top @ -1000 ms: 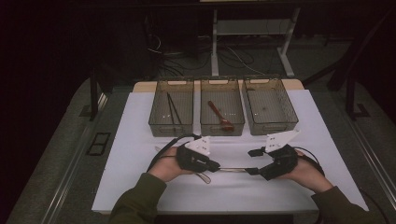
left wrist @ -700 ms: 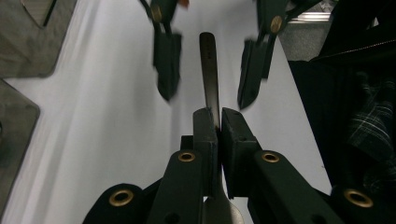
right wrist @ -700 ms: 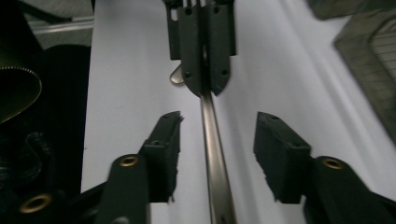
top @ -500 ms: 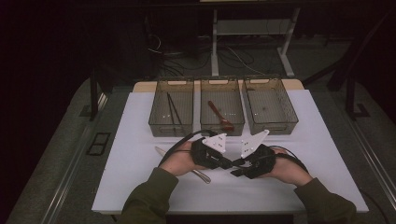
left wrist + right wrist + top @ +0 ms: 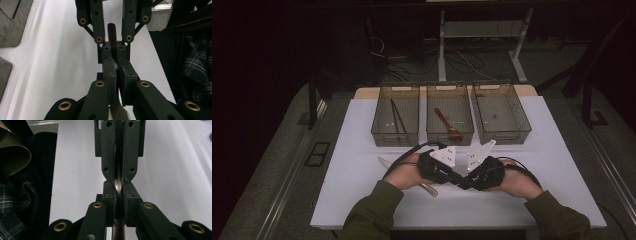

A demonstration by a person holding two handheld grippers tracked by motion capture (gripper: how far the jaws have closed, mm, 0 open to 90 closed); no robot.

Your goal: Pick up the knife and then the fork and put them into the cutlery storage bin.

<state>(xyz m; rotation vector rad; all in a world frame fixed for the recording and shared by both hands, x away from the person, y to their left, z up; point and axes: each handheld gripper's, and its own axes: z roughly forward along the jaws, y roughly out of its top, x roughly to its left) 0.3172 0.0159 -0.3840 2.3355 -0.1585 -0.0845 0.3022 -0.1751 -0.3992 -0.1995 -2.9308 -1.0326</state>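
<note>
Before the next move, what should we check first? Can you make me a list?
1. Left gripper fingers shut on the utensil: ok.
2. Right gripper fingers have just been closing and now pinch the same utensil: ok.
3. The two grippers meet tip to tip above the white table: ok.
4. Room in the right bin, which looks empty: ok.
5. Middle bin holds a brown spoon, left bin holds dark sticks: ok.
6. What kind of utensil is held, so which bin suits it: cannot tell.
</note>
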